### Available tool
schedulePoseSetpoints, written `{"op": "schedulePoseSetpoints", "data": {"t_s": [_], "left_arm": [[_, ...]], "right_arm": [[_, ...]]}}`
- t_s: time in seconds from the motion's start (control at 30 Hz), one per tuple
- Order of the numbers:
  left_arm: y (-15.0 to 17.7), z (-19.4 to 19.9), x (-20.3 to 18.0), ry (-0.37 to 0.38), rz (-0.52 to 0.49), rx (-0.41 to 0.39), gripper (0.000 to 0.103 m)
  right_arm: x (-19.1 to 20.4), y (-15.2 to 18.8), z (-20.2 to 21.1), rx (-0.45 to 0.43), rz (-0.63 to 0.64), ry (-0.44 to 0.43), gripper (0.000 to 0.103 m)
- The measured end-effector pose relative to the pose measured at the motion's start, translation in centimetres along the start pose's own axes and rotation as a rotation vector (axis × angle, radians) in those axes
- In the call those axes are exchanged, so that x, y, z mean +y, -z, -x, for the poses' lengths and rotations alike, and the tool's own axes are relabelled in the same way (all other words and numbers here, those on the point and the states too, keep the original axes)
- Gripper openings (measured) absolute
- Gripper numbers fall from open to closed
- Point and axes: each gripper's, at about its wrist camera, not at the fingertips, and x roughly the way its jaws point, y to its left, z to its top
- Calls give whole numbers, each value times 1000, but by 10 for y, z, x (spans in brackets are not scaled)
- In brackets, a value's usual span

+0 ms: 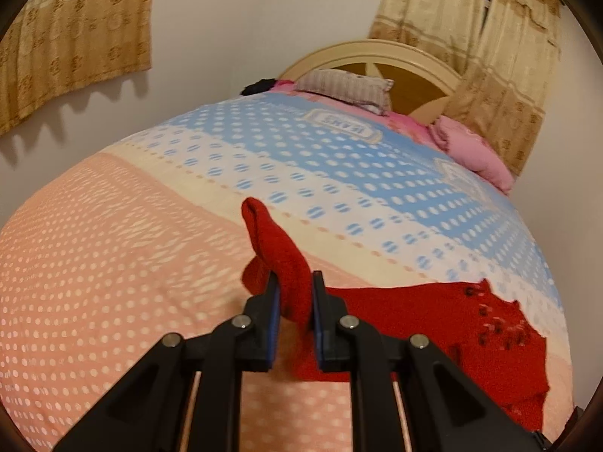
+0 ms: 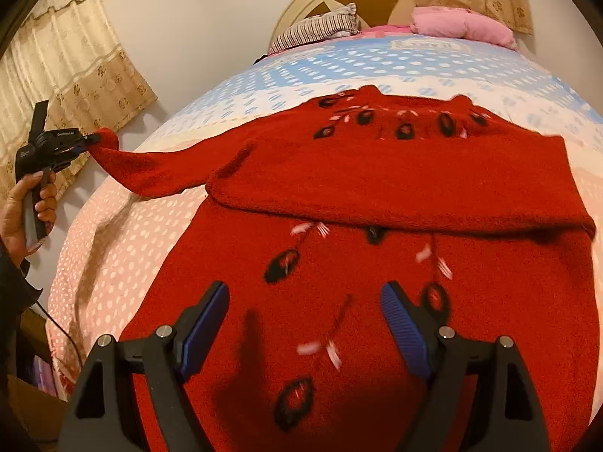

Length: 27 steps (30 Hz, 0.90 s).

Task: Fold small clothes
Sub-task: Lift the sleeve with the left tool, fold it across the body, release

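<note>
Left claw clamped on the red sweater sleeve, lifted off the bed's left edge; right claw spread wide above the sweater's body (bedspread patch reads "JEANS", upside down).

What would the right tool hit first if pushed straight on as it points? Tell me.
Most likely the red sweater: the right tool stands open with nothing between its fingers and points down at the sweater's patterned front, spread on the bed. How far above the cloth it hangs is unclear.
</note>
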Motion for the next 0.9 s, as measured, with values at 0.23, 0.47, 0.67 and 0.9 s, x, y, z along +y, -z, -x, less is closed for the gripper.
{"op": "schedulePoseSetpoints", "data": {"t_s": [0.23,0.47,0.67,0.9], "left_arm": [[-7,21,-55,89,-44,-11,15],[-17,34,-104,197,-36,-14,15],[-21,42,-152,292,-30,-10,15],[-14,51,-225,420,-50,3,15]], "right_arm": [[-7,13,27,3,30,15,83],[-20,31,44,15,40,38,83],[-31,48,53,13,21,31,83],[-33,60,63,-12,11,29,83]]}}
